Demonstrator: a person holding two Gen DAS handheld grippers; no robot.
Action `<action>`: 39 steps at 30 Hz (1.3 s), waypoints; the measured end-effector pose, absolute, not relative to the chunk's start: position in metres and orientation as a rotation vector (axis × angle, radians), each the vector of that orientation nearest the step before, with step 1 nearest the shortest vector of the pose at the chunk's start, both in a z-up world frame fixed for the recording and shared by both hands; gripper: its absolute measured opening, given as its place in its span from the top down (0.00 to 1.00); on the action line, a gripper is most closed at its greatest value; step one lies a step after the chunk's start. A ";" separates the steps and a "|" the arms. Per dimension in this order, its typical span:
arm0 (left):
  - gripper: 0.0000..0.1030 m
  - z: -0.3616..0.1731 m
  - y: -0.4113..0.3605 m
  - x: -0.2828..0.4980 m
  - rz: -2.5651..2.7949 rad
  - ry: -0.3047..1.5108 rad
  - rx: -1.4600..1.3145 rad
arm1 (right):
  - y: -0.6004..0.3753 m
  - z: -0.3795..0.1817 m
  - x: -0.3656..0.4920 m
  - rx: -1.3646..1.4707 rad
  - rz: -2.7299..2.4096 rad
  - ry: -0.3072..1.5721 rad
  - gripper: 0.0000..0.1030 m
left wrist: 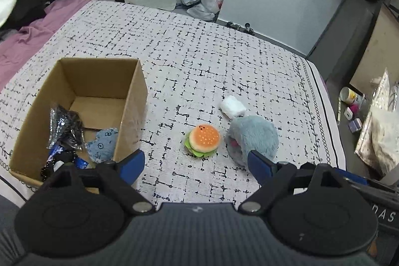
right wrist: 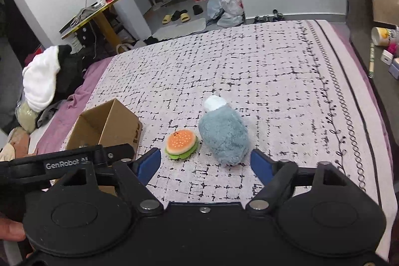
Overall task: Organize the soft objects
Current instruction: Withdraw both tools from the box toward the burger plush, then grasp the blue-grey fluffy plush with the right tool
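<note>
Item: soft toys on a bed (left wrist: 224, 54), its cover white with a black broken grid.

Cardboard box (left wrist: 134, 101): stood at the near left, open-topped, already containing a blue patterned pouch (left wrist: 103, 143) and a dark glittery bundle (left wrist: 63, 127).

Burger plush (left wrist: 204, 140): lay flat just right of the box, bun side up, round, no long axis.

Grey-blue furry plush (left wrist: 254, 138): lay just right of the burger, barely apart from it; in the right wrist view its long axis ran near-to-far, leaning left. A white roll (left wrist: 233, 107) touched its far end.

Left tool (left wrist: 197, 165): stood wide apart, empty, above the near side of both toys.

Right tool (right wrist: 205, 163): parted, empty, likewise short of them.

Handling note: the burger looked the likeliest pick; best to straddle it squarely, close on the bun's sides, and keep clear of the fur beside it.
</note>
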State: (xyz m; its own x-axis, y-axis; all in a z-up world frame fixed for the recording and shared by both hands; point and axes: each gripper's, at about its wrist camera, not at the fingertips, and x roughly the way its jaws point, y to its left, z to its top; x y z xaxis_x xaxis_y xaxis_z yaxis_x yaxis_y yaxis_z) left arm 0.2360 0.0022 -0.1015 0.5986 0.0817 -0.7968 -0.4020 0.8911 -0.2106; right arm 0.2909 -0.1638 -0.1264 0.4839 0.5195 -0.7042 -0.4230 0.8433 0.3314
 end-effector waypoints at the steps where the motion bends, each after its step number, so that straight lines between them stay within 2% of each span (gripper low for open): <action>1: 0.14 -0.103 0.004 0.237 0.292 0.889 -0.404 | -0.161 -0.128 0.294 0.115 0.586 0.904 0.35; 5: 0.17 -0.110 0.009 0.246 0.293 0.906 -0.431 | -0.152 -0.134 0.306 0.094 0.604 0.933 0.49; 8: 0.24 -0.114 0.012 0.252 0.293 0.901 -0.440 | -0.147 -0.139 0.319 0.104 0.605 0.956 0.53; 11: 0.33 -0.119 0.016 0.260 0.288 0.915 -0.468 | -0.140 -0.146 0.331 0.113 0.602 0.973 0.53; 18: 0.44 -0.130 0.025 0.273 0.299 0.932 -0.502 | -0.116 -0.178 0.356 0.090 0.591 1.047 0.53; 20: 0.52 -0.133 0.026 0.276 0.305 0.935 -0.504 | -0.113 -0.187 0.359 0.090 0.586 1.061 0.52; 25: 0.60 -0.142 0.030 0.285 0.303 0.951 -0.528 | -0.112 -0.198 0.364 0.054 0.555 1.064 0.51; 34: 0.61 -0.153 0.012 0.310 0.225 0.968 -0.539 | -0.134 -0.208 0.377 0.058 0.472 1.046 0.52; 36: 0.61 -0.158 0.006 0.318 0.200 0.978 -0.545 | -0.142 -0.211 0.381 0.074 0.452 1.055 0.58; 38: 0.61 -0.162 -0.002 0.326 0.173 0.987 -0.544 | -0.149 -0.214 0.383 0.090 0.438 1.059 0.71; 39: 0.61 -0.163 -0.007 0.329 0.161 0.988 -0.541 | -0.152 -0.215 0.384 0.101 0.436 1.060 0.71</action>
State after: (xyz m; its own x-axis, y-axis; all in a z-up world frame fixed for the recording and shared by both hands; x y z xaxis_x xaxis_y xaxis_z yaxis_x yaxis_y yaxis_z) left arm 0.3290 -0.0066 -0.1634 0.5506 -0.1116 -0.8272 -0.3677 0.8573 -0.3604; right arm 0.3839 -0.1523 -0.2152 0.4127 0.3940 -0.8212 -0.2988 0.9103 0.2866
